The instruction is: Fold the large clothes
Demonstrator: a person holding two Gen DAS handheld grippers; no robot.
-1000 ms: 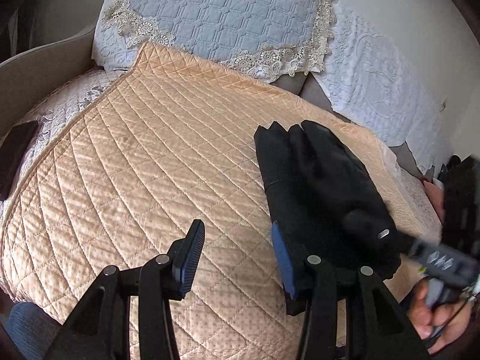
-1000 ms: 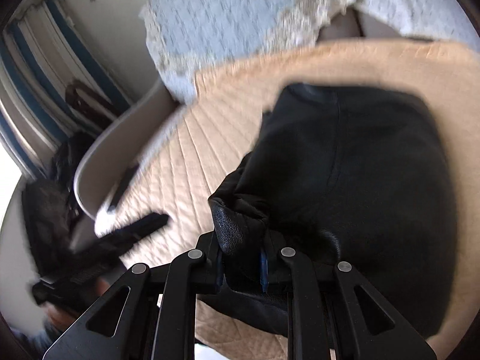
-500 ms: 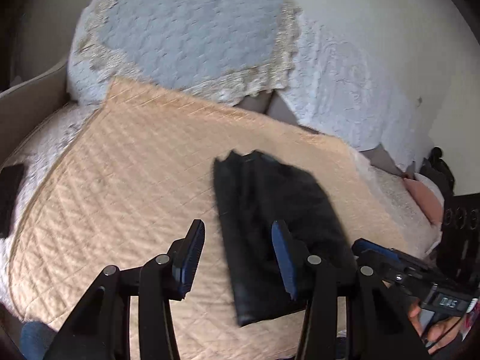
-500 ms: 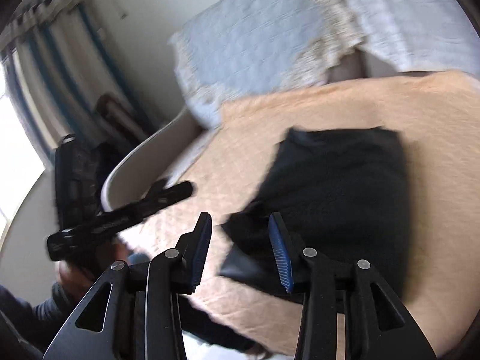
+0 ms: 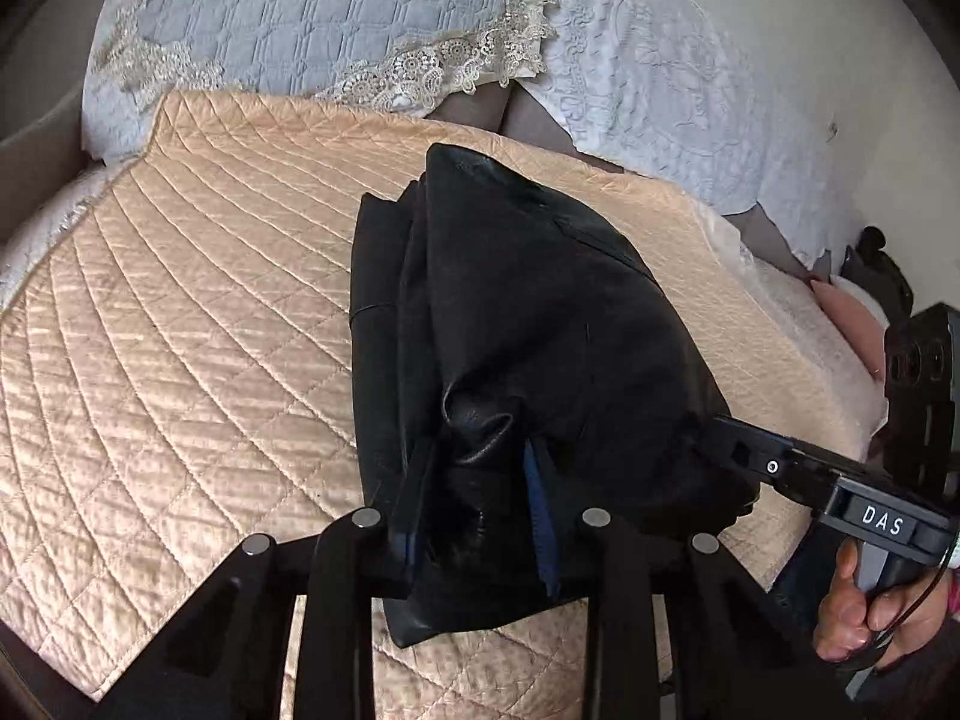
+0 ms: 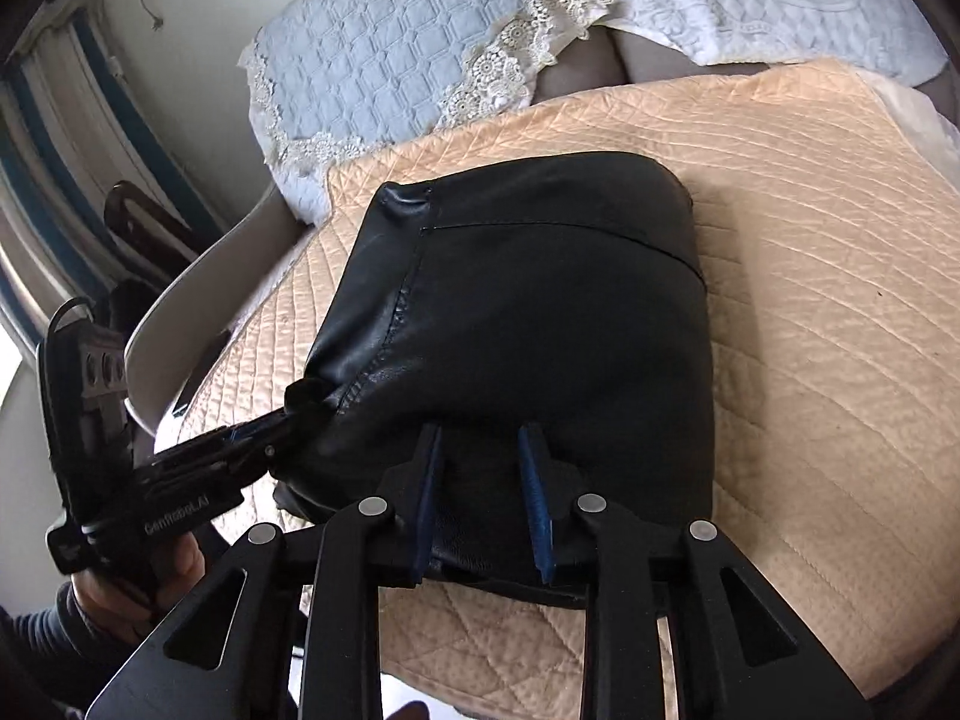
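Note:
A black leather garment (image 5: 540, 324) lies folded on the peach quilted cover (image 5: 180, 330); it also shows in the right wrist view (image 6: 528, 312). My left gripper (image 5: 477, 480) is shut on a bunched near edge of the garment. My right gripper (image 6: 480, 480) is closed on the garment's near edge too, with leather between its blue pads. The right gripper shows in the left wrist view (image 5: 726, 438), at the garment's right corner. The left gripper shows in the right wrist view (image 6: 288, 414), at the left corner.
The peach cover (image 6: 810, 300) lies over a sofa seat. A blue lace-edged cushion cover (image 5: 312, 18) and a white one (image 5: 672, 72) drape the backrest. A dark flat object (image 6: 198, 378) lies near the sofa's left armrest.
Half a second ago both grippers were open above the folded garment. Now both have come down and closed on its near edge.

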